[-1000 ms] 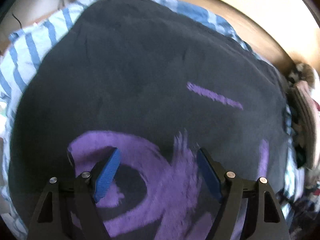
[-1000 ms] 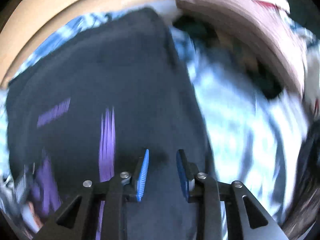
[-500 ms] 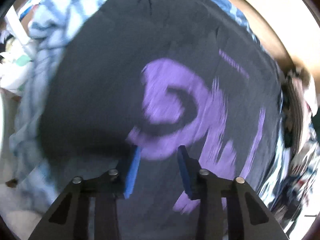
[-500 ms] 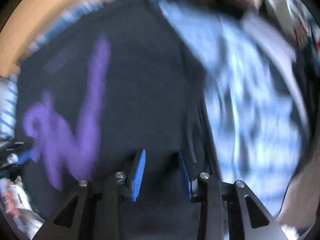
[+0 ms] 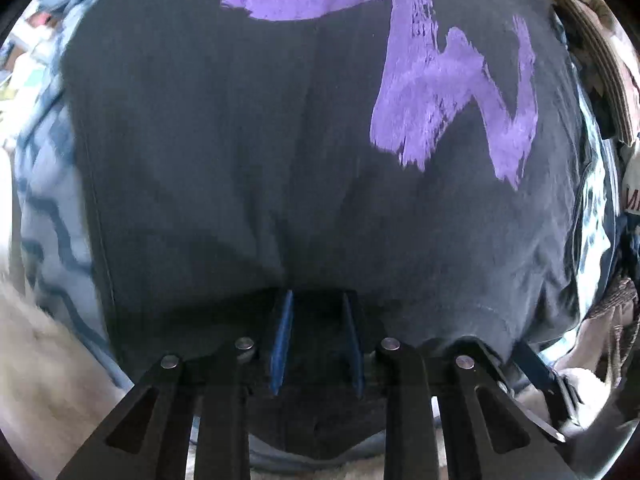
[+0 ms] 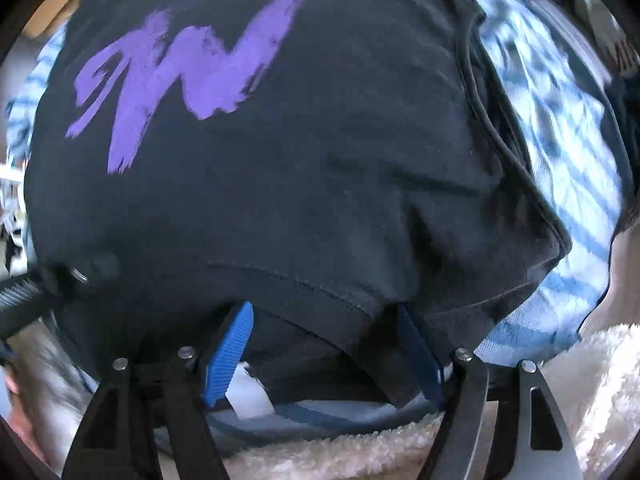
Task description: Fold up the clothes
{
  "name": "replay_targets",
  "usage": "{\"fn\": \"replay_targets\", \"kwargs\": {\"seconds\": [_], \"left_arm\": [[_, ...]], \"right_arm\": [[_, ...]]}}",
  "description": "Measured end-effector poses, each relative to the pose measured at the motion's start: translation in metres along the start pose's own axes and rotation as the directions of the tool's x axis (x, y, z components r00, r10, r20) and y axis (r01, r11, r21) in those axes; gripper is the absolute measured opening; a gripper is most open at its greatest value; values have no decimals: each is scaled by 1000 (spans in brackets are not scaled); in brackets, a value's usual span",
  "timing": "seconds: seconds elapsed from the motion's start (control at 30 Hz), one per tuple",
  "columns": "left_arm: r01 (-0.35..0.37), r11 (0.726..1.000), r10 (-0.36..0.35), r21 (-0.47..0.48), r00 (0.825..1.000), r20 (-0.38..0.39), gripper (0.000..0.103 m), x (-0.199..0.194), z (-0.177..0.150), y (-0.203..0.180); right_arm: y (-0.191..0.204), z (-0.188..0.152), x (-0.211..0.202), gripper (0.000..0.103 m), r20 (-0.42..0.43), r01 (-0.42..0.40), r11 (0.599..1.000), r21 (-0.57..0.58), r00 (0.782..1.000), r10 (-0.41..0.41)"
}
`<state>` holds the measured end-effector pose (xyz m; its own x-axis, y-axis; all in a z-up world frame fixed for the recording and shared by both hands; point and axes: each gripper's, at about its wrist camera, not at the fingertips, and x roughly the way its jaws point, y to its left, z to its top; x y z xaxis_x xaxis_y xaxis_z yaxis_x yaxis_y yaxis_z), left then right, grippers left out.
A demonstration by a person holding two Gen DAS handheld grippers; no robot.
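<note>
While the left gripper (image 5: 316, 340) clenches the near hem, the black shirt (image 5: 280, 160) drapes limp (light, soft); right gripper (image 6: 324, 348), jaws just spreading, straddles it.

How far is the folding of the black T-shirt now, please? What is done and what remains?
Done: the black T-shirt lies spread flat, print up, on the striped cloth.
In hand: both grippers are at its near hem. The left gripper has just been closing with the hem between its jaws; the right gripper has just been opening and straddles the hem.
Left: no fold shows yet, so seemingly all of them.
</note>
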<state>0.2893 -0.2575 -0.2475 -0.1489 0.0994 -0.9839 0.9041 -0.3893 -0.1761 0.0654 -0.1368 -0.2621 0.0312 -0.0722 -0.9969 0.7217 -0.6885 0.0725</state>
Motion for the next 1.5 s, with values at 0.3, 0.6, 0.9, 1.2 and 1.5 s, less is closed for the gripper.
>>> {"fn": "replay_targets", "kwargs": {"seconds": [0.3, 0.6, 0.9, 1.2, 1.5], "left_arm": [[44, 996, -46, -72, 998, -32, 26, -15, -32, 25], [113, 993, -102, -23, 956, 275, 26, -116, -45, 30], [207, 978, -170, -13, 834, 526, 73, -179, -44, 30], [26, 989, -110, 144, 781, 615, 73, -230, -75, -6], [-33, 975, -122, 221, 751, 648, 73, -237, -88, -10]], "right_arm": [[-21, 25, -17, 87, 21, -32, 993, 116, 999, 30], [0, 67, -53, 82, 71, -106, 993, 45, 992, 102], [43, -66, -176, 85, 565, -117, 993, 23, 821, 83], [52, -138, -212, 90, 699, -114, 993, 0, 710, 81], [55, -144, -210, 94, 690, -140, 990, -4, 716, 104]]}}
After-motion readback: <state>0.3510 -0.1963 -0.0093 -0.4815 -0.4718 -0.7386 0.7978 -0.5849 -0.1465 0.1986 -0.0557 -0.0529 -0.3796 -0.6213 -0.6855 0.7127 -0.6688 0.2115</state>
